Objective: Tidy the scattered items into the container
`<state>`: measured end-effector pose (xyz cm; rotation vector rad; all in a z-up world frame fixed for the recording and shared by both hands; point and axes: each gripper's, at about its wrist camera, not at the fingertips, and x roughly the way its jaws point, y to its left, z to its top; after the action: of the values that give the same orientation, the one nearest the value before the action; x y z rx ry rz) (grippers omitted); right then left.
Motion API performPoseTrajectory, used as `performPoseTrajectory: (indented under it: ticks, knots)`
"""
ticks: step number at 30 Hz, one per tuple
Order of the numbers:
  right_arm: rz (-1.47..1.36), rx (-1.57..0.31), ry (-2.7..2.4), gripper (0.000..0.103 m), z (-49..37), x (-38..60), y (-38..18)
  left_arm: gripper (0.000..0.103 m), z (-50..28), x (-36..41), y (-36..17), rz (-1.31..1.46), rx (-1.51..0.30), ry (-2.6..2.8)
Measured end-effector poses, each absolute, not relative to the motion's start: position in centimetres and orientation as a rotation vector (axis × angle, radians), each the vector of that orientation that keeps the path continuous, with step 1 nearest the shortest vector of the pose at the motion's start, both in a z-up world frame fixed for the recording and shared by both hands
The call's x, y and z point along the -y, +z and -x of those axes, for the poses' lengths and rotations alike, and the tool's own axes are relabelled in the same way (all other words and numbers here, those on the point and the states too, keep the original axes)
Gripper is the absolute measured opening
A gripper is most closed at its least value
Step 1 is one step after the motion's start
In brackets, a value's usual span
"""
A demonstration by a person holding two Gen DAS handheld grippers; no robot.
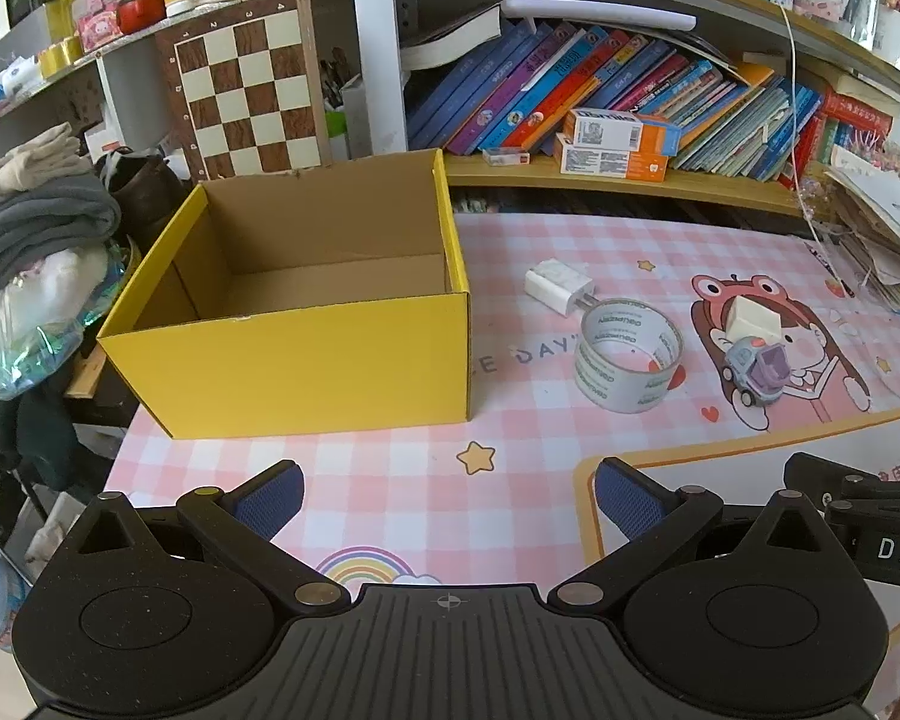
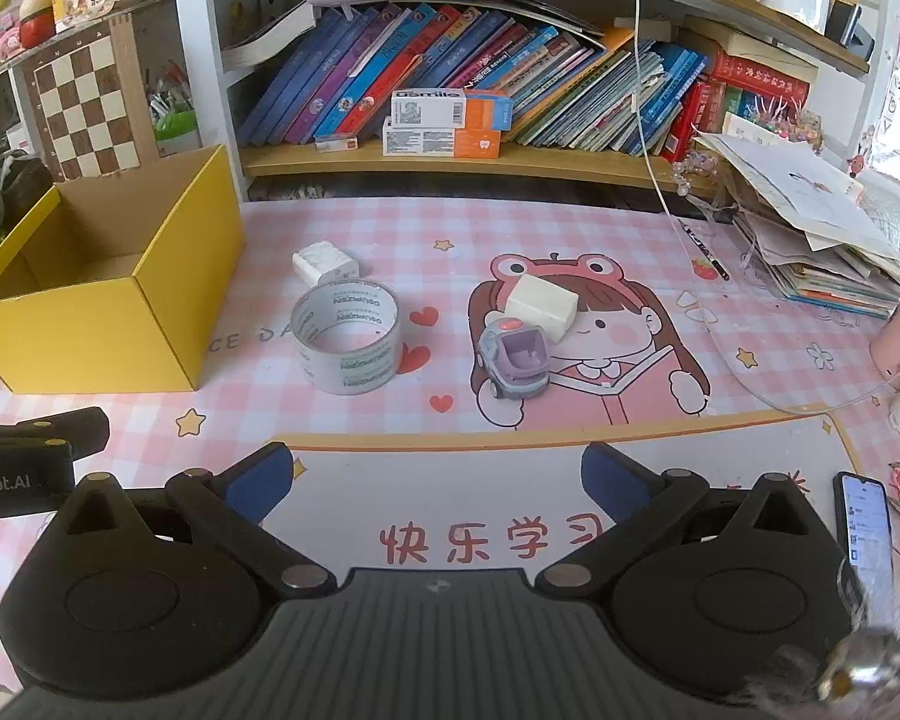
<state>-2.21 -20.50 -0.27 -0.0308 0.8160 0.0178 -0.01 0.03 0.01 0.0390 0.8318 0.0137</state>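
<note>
Both your grippers, left [image 1: 447,498] and right [image 2: 435,480], hang spread wide, holding nothing. Yellow box [image 1: 306,354] ahead-left shows nothing inside. Charger [image 2: 324,261], tape roll [image 2: 347,339], white block [image 2: 540,306], toy car [image 2: 513,363] lie on the mat ahead.

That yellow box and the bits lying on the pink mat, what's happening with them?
A person holds two grippers, both open and holding nothing. The left gripper and the right gripper hover over the near side of the mat. The yellow box is empty. The tape roll, white charger, toy car and white block all lie outside it, so tidying hasn't started.
</note>
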Motion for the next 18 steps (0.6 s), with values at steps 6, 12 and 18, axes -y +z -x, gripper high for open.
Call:
performPoseTrajectory:
  ticks: [6, 12, 18]
  knots:
    - [0.029, -0.819, 0.020, 0.103, 2.31, 20.45, -0.21, 0.103, 0.09, -0.38, 0.14, -0.020, -0.833, 0.000]
    - [0.028, -0.821, 0.021, 0.103, 2.41, 20.40, -0.16, 0.103, 0.10, -0.25, 0.08, -0.028, -0.837, 0.003]
    - [0.028, -0.822, 0.023, 0.103, 2.39, 20.42, -0.06, 0.103, 0.19, -0.18, -0.04, -0.030, -0.834, -0.002]
